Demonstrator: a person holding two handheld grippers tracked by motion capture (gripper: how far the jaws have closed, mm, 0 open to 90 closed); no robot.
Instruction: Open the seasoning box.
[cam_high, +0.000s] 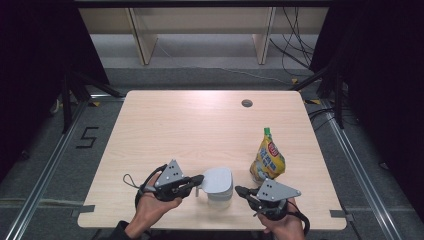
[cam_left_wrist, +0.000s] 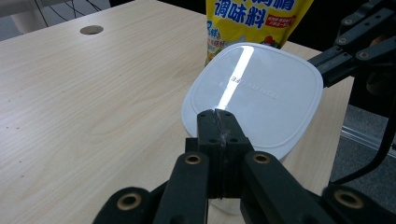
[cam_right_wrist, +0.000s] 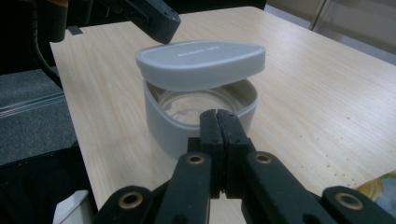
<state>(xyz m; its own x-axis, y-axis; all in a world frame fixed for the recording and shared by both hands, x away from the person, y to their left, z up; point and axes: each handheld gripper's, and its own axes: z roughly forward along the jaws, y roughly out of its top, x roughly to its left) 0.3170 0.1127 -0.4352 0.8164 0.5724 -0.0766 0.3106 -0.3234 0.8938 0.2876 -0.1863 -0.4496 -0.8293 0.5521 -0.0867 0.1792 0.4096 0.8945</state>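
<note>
Left claw (cam_high: 200, 179) and right claw (cam_high: 239, 190), both closed, point toward each other, seemingly level.

High view sits above the near edge, looking forward and down, so the whole surface (cam_high: 200, 125) fits in frame with floor behind it. Left gripper view rides low, right up close behind its own fingers (cam_left_wrist: 218, 135), facing the white container (cam_left_wrist: 254, 93) at center frame. Right gripper view is just as close and low, facing that same container (cam_right_wrist: 201, 88) from the opposite side. All three share it, plus the yellow pouch (cam_high: 267, 159).
</note>
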